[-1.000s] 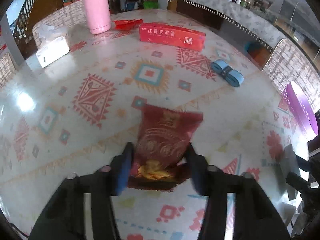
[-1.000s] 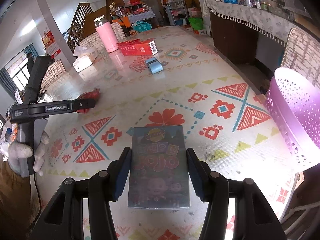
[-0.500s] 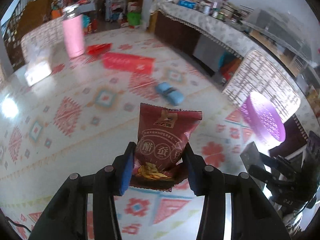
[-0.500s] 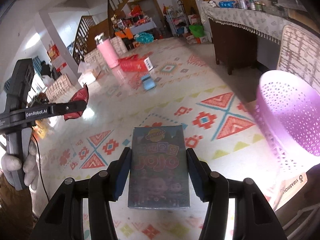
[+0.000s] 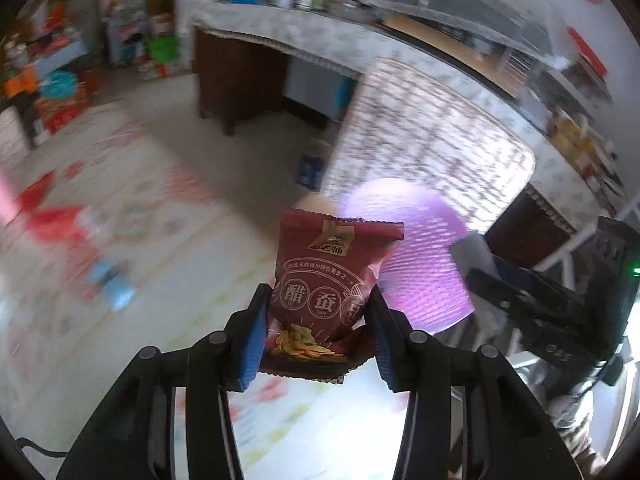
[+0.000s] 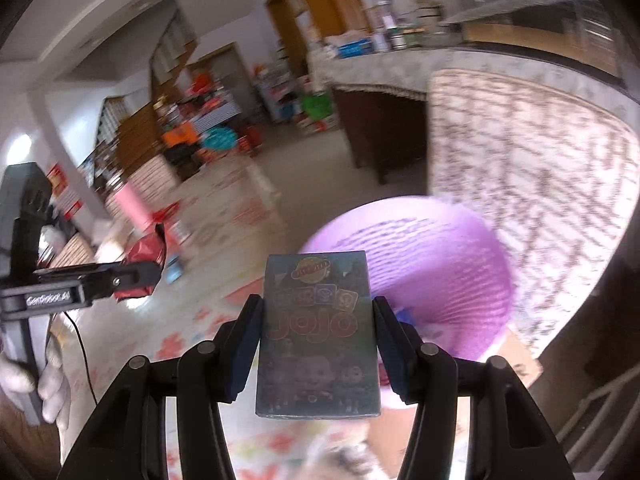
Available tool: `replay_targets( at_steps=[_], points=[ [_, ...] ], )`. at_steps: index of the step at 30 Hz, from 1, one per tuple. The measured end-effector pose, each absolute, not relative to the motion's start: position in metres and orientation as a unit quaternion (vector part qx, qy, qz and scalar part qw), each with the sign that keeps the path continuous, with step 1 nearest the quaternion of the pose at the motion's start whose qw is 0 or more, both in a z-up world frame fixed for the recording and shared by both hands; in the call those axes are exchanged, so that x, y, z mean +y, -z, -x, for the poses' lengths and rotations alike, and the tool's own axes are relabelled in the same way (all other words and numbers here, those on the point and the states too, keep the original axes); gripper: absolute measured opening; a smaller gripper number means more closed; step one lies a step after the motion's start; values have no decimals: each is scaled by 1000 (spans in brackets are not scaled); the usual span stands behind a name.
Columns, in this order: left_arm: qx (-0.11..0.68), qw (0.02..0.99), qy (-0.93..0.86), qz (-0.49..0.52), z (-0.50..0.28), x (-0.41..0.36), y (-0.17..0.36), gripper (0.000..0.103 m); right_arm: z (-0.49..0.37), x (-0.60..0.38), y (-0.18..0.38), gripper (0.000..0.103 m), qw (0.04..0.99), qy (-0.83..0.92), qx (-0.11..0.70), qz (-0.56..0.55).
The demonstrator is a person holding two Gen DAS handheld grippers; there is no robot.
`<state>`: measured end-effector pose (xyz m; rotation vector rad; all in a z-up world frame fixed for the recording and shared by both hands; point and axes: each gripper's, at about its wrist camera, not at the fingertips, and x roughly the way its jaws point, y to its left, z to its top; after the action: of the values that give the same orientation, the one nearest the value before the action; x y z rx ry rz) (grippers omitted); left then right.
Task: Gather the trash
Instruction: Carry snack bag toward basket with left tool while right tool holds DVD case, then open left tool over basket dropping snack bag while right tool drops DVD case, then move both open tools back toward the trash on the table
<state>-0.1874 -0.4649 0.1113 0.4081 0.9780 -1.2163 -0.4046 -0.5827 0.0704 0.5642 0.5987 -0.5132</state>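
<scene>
My left gripper (image 5: 318,312) is shut on a dark red snack packet (image 5: 328,276) and holds it in the air, upright. A purple perforated basket (image 5: 416,248) stands just behind and right of the packet. My right gripper (image 6: 318,320) is shut on a grey "JOJO" card box (image 6: 318,336), held in front of the same purple basket (image 6: 432,264). The left gripper with the red packet (image 6: 146,256) shows at the left of the right wrist view. The right gripper's body (image 5: 560,312) shows at the right of the left wrist view.
A patterned tablecloth (image 5: 120,240) lies below, with a red box (image 5: 52,220) and a blue roll (image 5: 116,284) blurred at the left. A patterned chair back (image 5: 432,144) stands behind the basket. A cluttered counter (image 5: 320,28) runs along the back.
Both grippers have lifted and swung right toward the purple basket with their items still held. The basket now sits near the middle of both views.
</scene>
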Motion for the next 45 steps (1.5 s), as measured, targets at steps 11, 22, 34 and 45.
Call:
replay_targets(
  at_steps=[11, 22, 34, 45],
  points=[
    [436, 666, 564, -219, 228, -546, -96, 74, 435, -647, -56, 73, 868, 275, 272, -311],
    [362, 774, 463, -238, 208, -435, -121, 74, 421, -607, -63, 94, 887, 276, 250, -274],
    [376, 825, 374, -196, 139, -285, -119, 74, 342, -505, -65, 94, 911, 143, 277, -271],
    [421, 849, 283, -149, 41, -212, -60, 77, 268, -410, -63, 94, 908, 107, 362, -184]
  ],
)
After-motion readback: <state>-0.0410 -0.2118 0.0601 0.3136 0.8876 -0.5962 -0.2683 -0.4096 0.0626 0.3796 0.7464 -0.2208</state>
